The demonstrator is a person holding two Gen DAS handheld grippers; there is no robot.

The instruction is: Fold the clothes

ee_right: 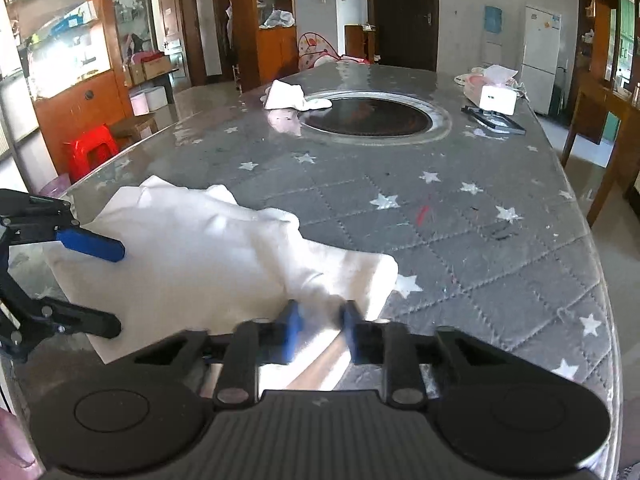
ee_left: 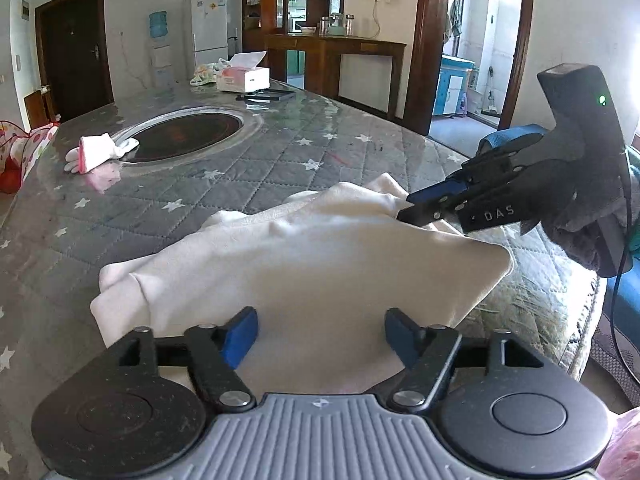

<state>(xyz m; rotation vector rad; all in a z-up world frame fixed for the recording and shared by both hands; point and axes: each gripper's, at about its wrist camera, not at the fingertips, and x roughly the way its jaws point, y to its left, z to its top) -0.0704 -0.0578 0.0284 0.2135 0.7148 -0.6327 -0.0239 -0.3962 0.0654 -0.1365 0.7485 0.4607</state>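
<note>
Two sets of jaws on one white garment (ee_left: 304, 264), half-folded at the near end of the desk (ee_left: 248, 172).

Left gripper (ee_left: 320, 330) stands wide over the cloth's near edge, gripping nothing; right gripper (ee_right: 318, 320) is pinched shut on a fold of fabric. To do this well, I judge I should keep that pinch firm, draw the layer flat and square the edges before letting go.

The only lettering I can read is "DAS", in pale capitals on the black body of the right tongs (ee_left: 416, 210), seen in the left wrist view. The tissue box (ee_left: 243, 78) beyond those tongs bears a dark mark too small to read, and the stickers on the white fridge (ee_left: 209, 34) behind that box are illegible too.
</note>
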